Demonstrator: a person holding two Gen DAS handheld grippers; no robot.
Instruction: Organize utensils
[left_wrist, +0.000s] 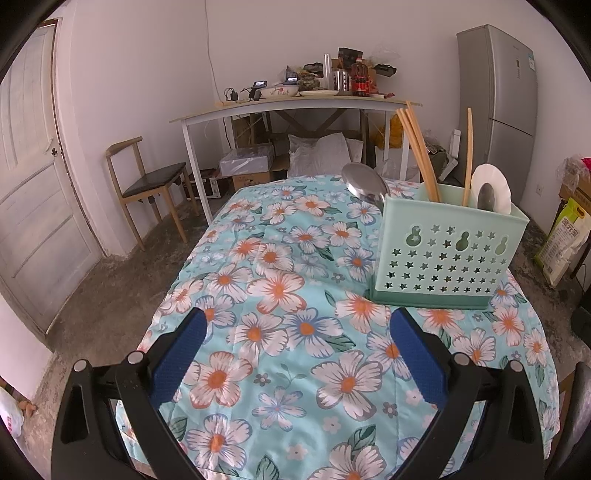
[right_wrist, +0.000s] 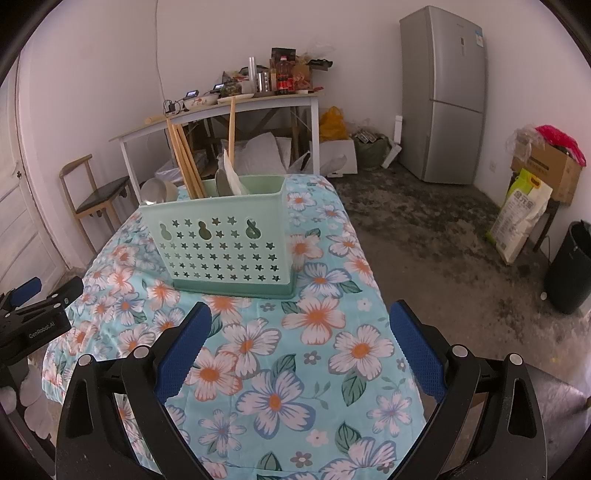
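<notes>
A mint-green utensil holder (left_wrist: 448, 254) with star cutouts stands on the floral tablecloth (left_wrist: 280, 295). It holds wooden chopsticks (left_wrist: 419, 155), a single wooden stick (left_wrist: 469, 155) and a white spoon (left_wrist: 493, 190). A metal ladle (left_wrist: 364, 182) sticks out at its far left corner. My left gripper (left_wrist: 297, 325) is open and empty, short of the holder. In the right wrist view the holder (right_wrist: 221, 251) stands ahead with the chopsticks (right_wrist: 184, 162) inside. My right gripper (right_wrist: 299, 321) is open and empty just in front of it. The left gripper (right_wrist: 35, 306) shows at the left edge.
Behind the table stand a white side table (left_wrist: 280, 107) with clutter, a wooden chair (left_wrist: 147, 184) and a grey fridge (left_wrist: 506, 103). To the right are a rice bag (right_wrist: 517, 218), cardboard boxes (right_wrist: 554, 166) and a black bin (right_wrist: 572, 266). A door (left_wrist: 33, 184) is on the left.
</notes>
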